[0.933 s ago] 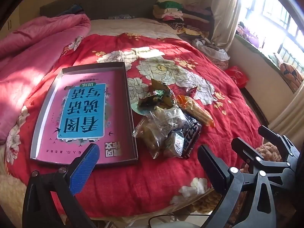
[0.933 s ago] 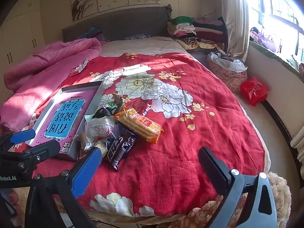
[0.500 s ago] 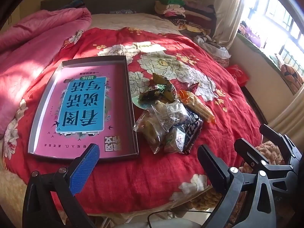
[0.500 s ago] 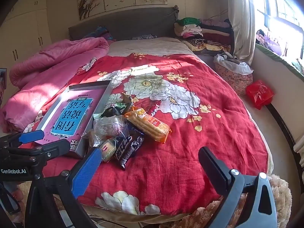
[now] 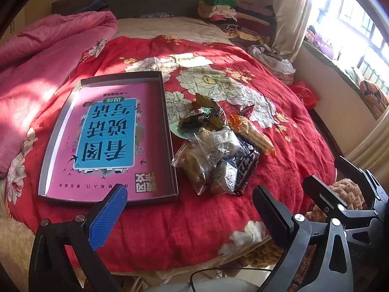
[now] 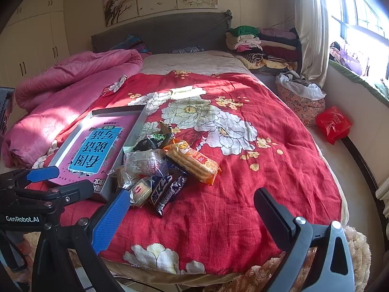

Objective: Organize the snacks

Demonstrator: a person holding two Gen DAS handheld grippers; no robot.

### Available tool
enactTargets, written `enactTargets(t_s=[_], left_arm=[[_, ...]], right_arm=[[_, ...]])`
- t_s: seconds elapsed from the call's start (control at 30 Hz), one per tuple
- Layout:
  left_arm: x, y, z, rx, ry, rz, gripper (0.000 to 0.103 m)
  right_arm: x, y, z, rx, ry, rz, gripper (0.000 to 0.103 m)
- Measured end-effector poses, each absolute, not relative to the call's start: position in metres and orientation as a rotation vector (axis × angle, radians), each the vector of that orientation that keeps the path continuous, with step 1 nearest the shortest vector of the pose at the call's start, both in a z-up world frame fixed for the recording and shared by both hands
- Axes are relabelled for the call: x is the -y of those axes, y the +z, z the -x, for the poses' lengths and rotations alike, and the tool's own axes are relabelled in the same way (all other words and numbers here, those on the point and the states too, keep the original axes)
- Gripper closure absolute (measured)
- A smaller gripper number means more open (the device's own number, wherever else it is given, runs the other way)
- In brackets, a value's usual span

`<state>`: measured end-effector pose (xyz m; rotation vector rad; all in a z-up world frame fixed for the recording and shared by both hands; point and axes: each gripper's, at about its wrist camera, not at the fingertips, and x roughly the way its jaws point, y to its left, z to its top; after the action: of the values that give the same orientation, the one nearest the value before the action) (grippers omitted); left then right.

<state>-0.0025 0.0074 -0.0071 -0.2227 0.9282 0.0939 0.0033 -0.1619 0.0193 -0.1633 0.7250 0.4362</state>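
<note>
Each gripper is black plastic with silver screws. The left gripper (image 5: 188, 210) and right gripper (image 6: 192, 213) both have one blue pad (image 6: 110, 220) and one black pad (image 6: 273, 215). White letters (image 6: 22, 218) say "GenRobot.AI".

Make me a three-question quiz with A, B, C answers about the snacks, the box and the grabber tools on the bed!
1. Where is the snack pile?
A. Inside the tray
B. On the red blanket, beside the tray
C. On the pink quilt

2. What colour is the long biscuit pack?
A. Orange
B. Purple
C. White

3. How are the two tools?
A. Both shut on snacks
B. One open, one shut
C. Both open, holding nothing

Answers:
1. B: the pile lies on the red blanket next to the tray's right wall; the tray holds no snacks.
2. A: its wrapper is orange, seen best in the right wrist view.
3. C: the left tool and the right tool each have fingers spread wide with nothing between them.
</note>
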Motion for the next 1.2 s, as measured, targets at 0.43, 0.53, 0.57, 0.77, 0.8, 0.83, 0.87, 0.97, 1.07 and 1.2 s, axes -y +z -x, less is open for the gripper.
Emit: enactTargets(t_s=[0.43, 0.53, 0.57, 0.77, 0.8, 0.83, 0.87, 0.97, 1.07, 1.2], left_arm=[[-0.0053, -0.0082, 0.0021, -0.937, 0.090, 0.214, 0.001], [-0.0049, -0.0078, 0.0018, -0.937, 0.089, 0.212, 0.001], [-0.0050, -0.0077, 0.0016, -0.938, 0.088, 0.212, 0.001], [-0.0022, -0.0077, 0.0022, -0.941, 0.079, 0.205, 0.001], [-0.0017, -0.0078, 0.0026, -0.940, 0.078, 0.204, 0.001], [-0.0015, -0.0076, 0.0028, -0.939, 0.078, 0.204, 0.001], [-0.0015, -0.0076, 0.0028, -0.939, 0.078, 0.204, 0.001], [-0.0014, -0.0078, 0.0026, -0.939, 0.076, 0.205, 0.001], [-0.0003, -0.0085, 0.0023, -0.941, 0.074, 0.205, 0.001], [0.0005, -0.0089, 0.0023, -0.943, 0.071, 0.204, 0.001]], right_arm=[[0.1603, 0.0225, -0.0007, -0.705, 0.435, 0.166, 0.000], [0.1603, 0.0226, -0.0007, -0.705, 0.433, 0.166, 0.000], [0.1605, 0.0228, -0.0009, -0.704, 0.432, 0.165, 0.000], [0.1611, 0.0237, -0.0025, -0.709, 0.428, 0.157, 0.000], [0.1609, 0.0241, -0.0028, -0.709, 0.426, 0.157, 0.000], [0.1606, 0.0246, -0.0030, -0.708, 0.423, 0.157, 0.000], [0.1602, 0.0251, -0.0032, -0.707, 0.421, 0.158, 0.000], [0.1598, 0.0251, -0.0033, -0.704, 0.420, 0.158, 0.000], [0.1627, 0.0228, -0.0018, -0.704, 0.420, 0.159, 0.000], [0.1628, 0.0230, -0.0018, -0.702, 0.417, 0.160, 0.000]])
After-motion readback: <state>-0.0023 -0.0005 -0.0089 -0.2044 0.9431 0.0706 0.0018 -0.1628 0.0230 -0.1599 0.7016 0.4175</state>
